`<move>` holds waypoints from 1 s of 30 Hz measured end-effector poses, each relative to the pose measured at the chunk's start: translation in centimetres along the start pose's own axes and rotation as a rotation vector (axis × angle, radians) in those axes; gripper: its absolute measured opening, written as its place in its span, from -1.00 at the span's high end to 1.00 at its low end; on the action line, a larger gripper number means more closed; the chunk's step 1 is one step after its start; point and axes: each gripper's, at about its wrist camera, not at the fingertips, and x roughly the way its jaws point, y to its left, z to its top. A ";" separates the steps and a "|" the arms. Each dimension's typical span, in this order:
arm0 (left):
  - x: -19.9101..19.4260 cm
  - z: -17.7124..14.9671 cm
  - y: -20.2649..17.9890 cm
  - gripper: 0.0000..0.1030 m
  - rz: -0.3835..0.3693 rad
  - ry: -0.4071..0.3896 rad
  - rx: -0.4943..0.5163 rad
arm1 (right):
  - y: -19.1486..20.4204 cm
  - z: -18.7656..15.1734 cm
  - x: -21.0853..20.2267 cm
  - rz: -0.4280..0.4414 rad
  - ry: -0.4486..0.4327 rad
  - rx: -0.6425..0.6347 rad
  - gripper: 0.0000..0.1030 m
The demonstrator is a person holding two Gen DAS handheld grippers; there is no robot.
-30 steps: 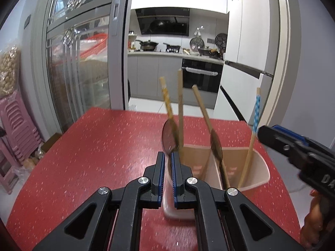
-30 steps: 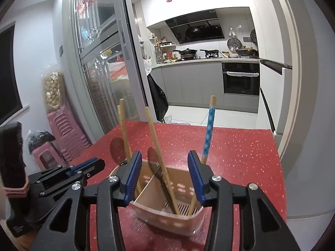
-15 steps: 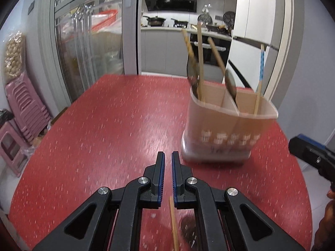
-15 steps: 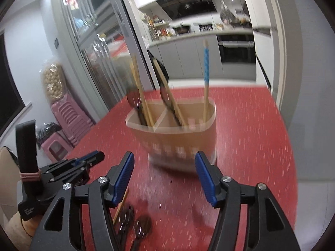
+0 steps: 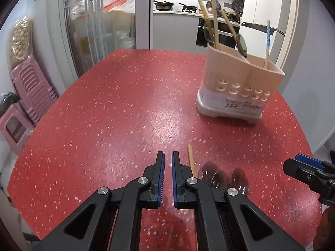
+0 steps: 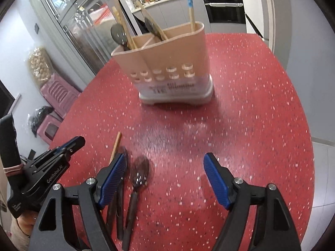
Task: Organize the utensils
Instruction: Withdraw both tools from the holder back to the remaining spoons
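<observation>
A beige utensil holder (image 5: 238, 83) (image 6: 167, 67) stands on the red table (image 5: 125, 104), with dark spoons, wooden-handled utensils and a blue-patterned chopstick (image 5: 267, 39) in it. Loose dark spoons (image 6: 139, 175) (image 5: 217, 177) and a wooden chopstick (image 6: 116, 144) (image 5: 190, 159) lie on the table near me. My left gripper (image 5: 168, 163) is shut and empty, left of the chopstick. My right gripper (image 6: 165, 173) is wide open and empty, above the table right of the spoons.
The table's right edge (image 6: 309, 125) drops to a grey floor. Pink stools (image 5: 25, 96) stand left of the table. A glass cabinet (image 5: 100, 21) and a kitchen lie behind.
Both grippers have pulled back from the holder toward the near side of the table and tilted down. The loose spoons and chopstick have come into view.
</observation>
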 end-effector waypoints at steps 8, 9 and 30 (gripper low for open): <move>0.0 -2.1 1.4 -1.00 0.044 0.017 -0.033 | 0.1 -1.6 0.5 -0.007 0.032 0.013 -0.73; 0.0 -2.2 1.5 -1.00 0.045 0.024 -0.027 | 0.3 -1.9 0.5 -0.010 0.035 0.010 -0.74; 1.4 -4.8 3.4 -1.00 0.001 0.127 -0.057 | 3.8 -4.4 3.1 -0.121 0.171 -0.050 -0.74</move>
